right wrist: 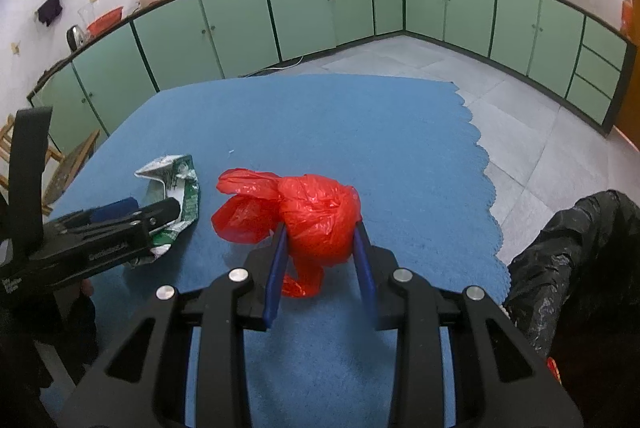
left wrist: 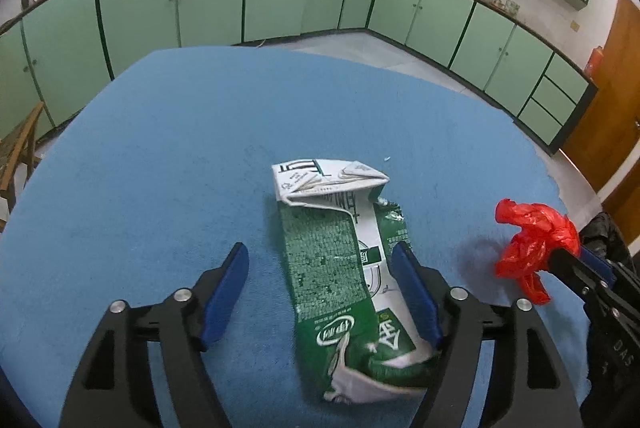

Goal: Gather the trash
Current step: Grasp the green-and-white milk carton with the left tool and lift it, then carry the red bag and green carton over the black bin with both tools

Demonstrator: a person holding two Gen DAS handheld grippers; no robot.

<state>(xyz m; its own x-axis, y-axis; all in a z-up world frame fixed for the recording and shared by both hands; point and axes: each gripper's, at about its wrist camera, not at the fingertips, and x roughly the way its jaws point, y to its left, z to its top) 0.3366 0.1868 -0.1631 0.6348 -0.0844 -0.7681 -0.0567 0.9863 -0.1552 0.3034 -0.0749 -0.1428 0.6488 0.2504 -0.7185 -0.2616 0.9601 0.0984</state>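
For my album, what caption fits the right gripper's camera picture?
Right gripper clamps a knotted red plastic bag above the blue tablecloth, a flattened green milk carton beside it.

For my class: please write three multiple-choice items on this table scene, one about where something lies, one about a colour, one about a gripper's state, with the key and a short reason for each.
1. Where does the flattened carton lie?
A. on the blue tablecloth, between the fingers of the left gripper
B. on the kitchen counter
C. on the floor tiles

2. What colour is the plastic bag?
A. black
B. red
C. white

3. How does the right gripper stand?
A. wide open with nothing between its fingers
B. out of sight in both views
C. shut on the plastic bag

Key:
1 A, the left wrist view shows the carton flat on the cloth between the spread fingers.
2 B, the bag is bright red in both views.
3 C, the right wrist view shows both blue pads pressing into the bag's sides.
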